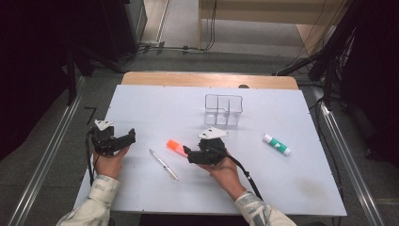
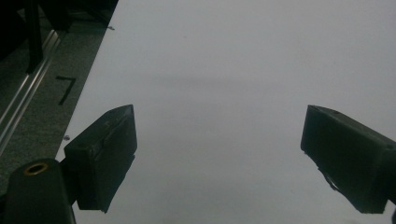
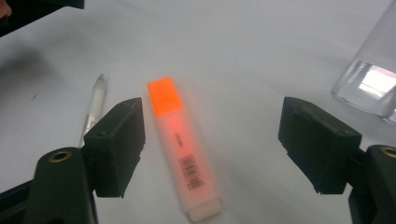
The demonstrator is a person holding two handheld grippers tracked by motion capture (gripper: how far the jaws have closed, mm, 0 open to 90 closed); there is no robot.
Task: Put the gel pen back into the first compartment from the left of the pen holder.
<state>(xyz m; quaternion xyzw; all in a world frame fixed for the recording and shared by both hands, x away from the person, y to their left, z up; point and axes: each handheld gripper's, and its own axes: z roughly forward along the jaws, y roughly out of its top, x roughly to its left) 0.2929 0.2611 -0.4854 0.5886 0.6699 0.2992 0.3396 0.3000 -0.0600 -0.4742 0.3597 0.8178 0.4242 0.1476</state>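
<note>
Highlighter (image 3: 183, 151): lies flat on the white table (image 1: 141, 108), at the centre of the right gripper view, orange cap toward the top of the frame; in the high view (image 1: 176, 147) it sits just left of centre.
Handling: I judge it light and stiff, a smooth plastic body that could slip or skid if pinched off-centre; not fragile.
Where to grip: across the flat sides near the barcode, mid-body, so it stays level when I lift.
Right gripper (image 3: 212, 140): jaws spread wide with the highlighter between them, nearer the left jaw, pads not touching it; holding nothing.
Pen (image 3: 95, 100): clear, just left of the highlighter, near the left jaw; I would watch not to nudge it.
Clear organiser (image 1: 223, 109): divided box above the right gripper in the high view, apart from it.
Glue stick (image 1: 276, 144): far right of the table, well apart.
Left gripper (image 2: 219, 140): jaws wide apart over bare table, empty, at the lower left of the high view.
</note>
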